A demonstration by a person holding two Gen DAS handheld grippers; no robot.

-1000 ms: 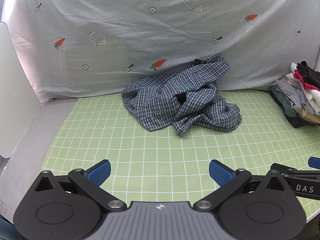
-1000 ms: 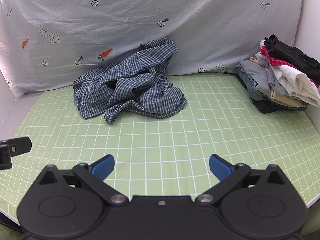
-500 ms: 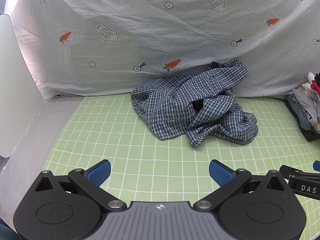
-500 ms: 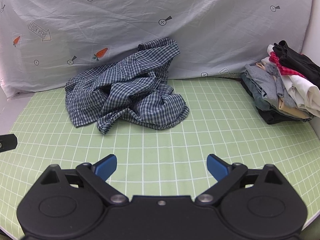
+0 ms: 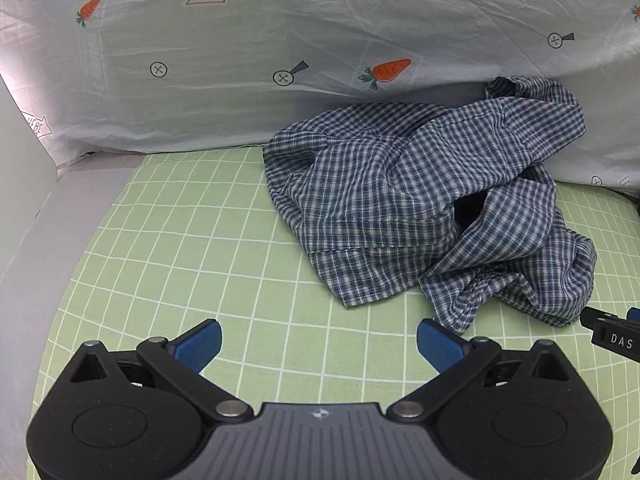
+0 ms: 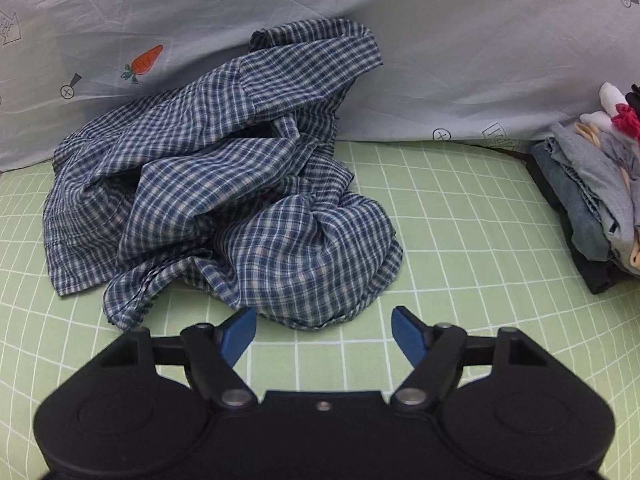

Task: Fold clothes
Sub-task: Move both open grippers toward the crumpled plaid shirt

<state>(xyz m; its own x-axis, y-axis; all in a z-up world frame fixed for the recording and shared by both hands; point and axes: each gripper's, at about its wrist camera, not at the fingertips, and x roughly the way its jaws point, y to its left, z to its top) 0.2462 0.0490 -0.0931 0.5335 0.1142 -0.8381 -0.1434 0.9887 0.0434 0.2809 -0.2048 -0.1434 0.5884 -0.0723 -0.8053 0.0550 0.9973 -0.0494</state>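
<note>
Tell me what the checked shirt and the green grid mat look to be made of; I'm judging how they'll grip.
The checked shirt looks like thin woven fabric, perhaps cotton: matte, with soft creases and limp folds. The green grid mat seems a smooth, matte sheet with printed white lines; whether it is cloth or vinyl I cannot tell. Both claws, left claw and right claw, stand open, short of the shirt.

shirt [image 6: 224, 200]: blue-and-white check | mat [image 5: 192, 240]: light green, white grid | backdrop [image 5: 320, 40]: pale grey, orange carrots, arrow prints | pads [image 6: 240, 330]: blue | gripper bodies: black | stack [image 6: 592, 200]: grey, black, white, red, beige
</note>
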